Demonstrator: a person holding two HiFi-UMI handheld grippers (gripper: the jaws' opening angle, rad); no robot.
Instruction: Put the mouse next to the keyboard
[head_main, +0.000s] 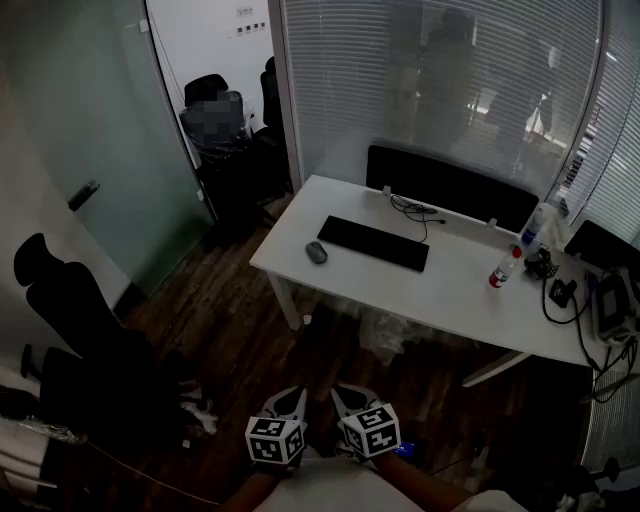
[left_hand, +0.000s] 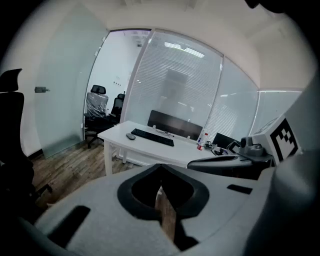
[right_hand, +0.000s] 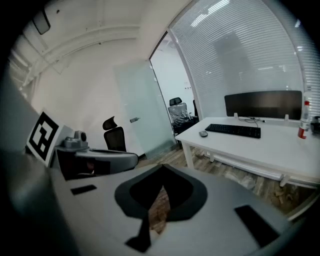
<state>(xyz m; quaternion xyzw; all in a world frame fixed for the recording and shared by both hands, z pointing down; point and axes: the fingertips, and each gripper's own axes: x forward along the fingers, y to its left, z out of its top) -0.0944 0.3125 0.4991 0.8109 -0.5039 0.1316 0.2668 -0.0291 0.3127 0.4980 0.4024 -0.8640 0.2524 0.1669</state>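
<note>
A dark grey mouse (head_main: 316, 252) lies on the white desk (head_main: 450, 290), just left of the black keyboard (head_main: 372, 243) and a small gap away from it. Both grippers are held low and close together at the bottom of the head view, far from the desk, over the wooden floor. My left gripper (head_main: 292, 402) is shut with nothing in it, and so is my right gripper (head_main: 345, 400). In the left gripper view the mouse (left_hand: 130, 136) and keyboard (left_hand: 152, 136) appear small and distant. The right gripper view shows the mouse (right_hand: 203, 133) and keyboard (right_hand: 233, 130) likewise far off.
A bottle (head_main: 505, 268), cables and small devices (head_main: 560, 290) sit on the desk's right part, with a black panel (head_main: 450, 185) along its back edge. A black office chair (head_main: 70, 310) stands at my left. A glass door (head_main: 110, 150) and blinds bound the room.
</note>
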